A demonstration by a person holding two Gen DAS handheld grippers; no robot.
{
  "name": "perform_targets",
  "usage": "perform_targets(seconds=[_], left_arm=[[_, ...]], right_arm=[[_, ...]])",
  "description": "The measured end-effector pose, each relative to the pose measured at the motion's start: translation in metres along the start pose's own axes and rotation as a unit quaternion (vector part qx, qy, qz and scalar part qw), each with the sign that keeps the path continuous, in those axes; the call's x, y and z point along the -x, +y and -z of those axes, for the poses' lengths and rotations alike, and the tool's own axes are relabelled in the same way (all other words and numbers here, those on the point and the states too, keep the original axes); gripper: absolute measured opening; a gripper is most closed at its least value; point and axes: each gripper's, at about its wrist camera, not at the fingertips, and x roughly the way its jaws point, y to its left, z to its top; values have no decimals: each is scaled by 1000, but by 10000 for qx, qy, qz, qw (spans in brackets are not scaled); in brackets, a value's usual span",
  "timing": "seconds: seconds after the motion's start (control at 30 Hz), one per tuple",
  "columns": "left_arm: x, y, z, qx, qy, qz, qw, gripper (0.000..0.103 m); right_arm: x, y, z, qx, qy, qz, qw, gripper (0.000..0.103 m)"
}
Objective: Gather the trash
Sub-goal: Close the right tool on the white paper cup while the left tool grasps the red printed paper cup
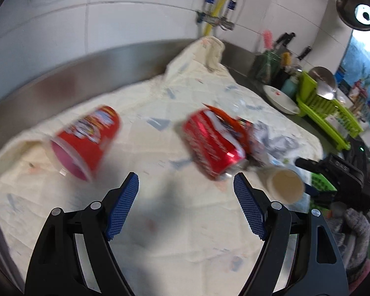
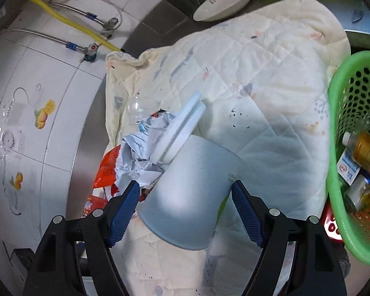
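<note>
In the left wrist view a red printed cup lies on its side at the left of the cream quilted cloth, and a red soda can lies at the right against crumpled paper and wrappers. My left gripper is open and empty, above the cloth between cup and can. In the right wrist view a white paper cup lies on its side between my right gripper's open fingers; the pads are apart from it. It also shows in the left wrist view. A white foam piece rests on the cup.
A green perforated basket with bottles and packets stands at the right. A white dish and a green dish rack stand at the back of the steel counter. Tiled wall with hoses and valves behind.
</note>
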Motion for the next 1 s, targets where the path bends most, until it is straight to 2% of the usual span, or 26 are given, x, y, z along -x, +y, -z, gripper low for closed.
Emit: perform_targets(seconds=[0.13, 0.23, 0.37, 0.63, 0.7, 0.93, 1.0], left_arm=[[-3, 27, -21, -28, -6, -411, 9992, 79], [-10, 47, -36, 39, 90, -558, 9984, 81], [-27, 70, -53, 16, 274, -776, 9966, 81], [-53, 93, -66, -125, 638, -878, 9940, 83], [-59, 96, -67, -141, 727, -802, 9940, 83], [-79, 90, -66, -665, 1132, -888, 9874, 83], [-86, 92, -66, -676, 1261, -916, 9855, 83]], right_arm=[[-12, -7, -3, -328, 210, -137, 9991, 74], [-21, -12, -3, -580, 374, -300, 9972, 74], [-23, -10, -5, -563, 381, -298, 9972, 73], [-23, -12, -7, -566, 461, -343, 9967, 69], [-21, -13, -6, -524, 468, -363, 9969, 68], [-17, -4, -1, -141, 513, -372, 9979, 66], [-15, -1, 1, -35, 515, -345, 9981, 66]])
